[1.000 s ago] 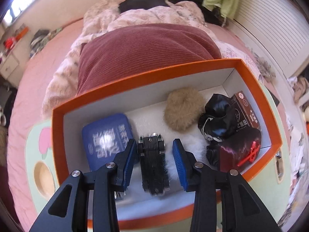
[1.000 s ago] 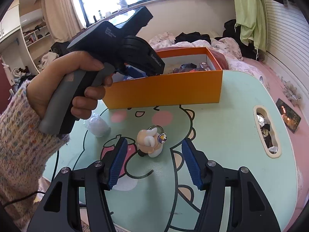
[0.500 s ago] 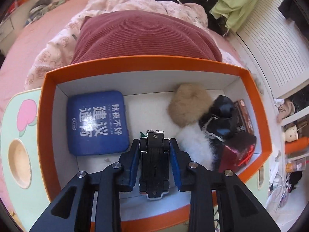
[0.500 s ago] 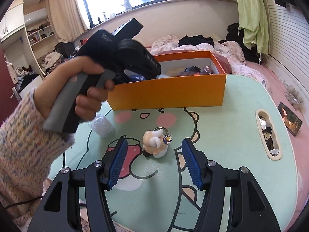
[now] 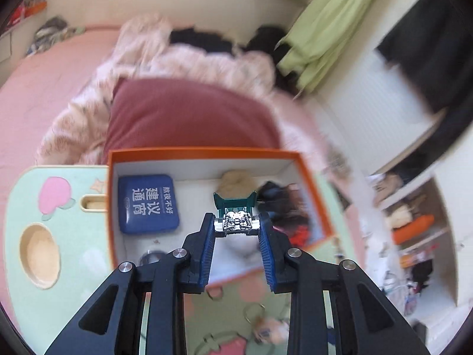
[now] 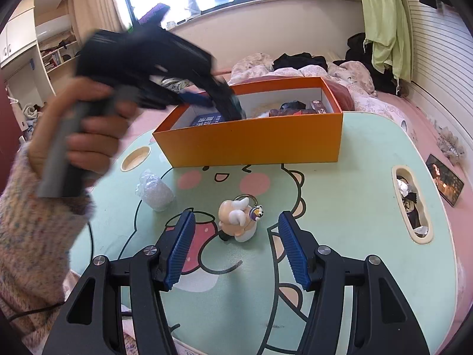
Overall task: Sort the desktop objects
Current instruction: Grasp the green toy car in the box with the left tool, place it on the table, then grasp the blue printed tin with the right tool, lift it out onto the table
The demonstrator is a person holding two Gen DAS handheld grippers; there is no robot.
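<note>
My left gripper [image 5: 236,230] is clamped on a small toy car with a silver engine and green spoiler [image 5: 235,218], above the orange cardboard box [image 5: 204,153] holding a blue tin [image 5: 148,203] and a tan pompom [image 5: 236,181]. Right gripper [image 6: 235,238] stands apart around a cream figurine keychain [image 6: 239,218] on the mint cartoon table [image 6: 348,201].

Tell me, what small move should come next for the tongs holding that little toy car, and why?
Probably keep lifting it clear of the orange box, then carry it over the table. The left tongs are shut on the toy car, which hangs above the box floor, with the blue case and other items below it.
</note>
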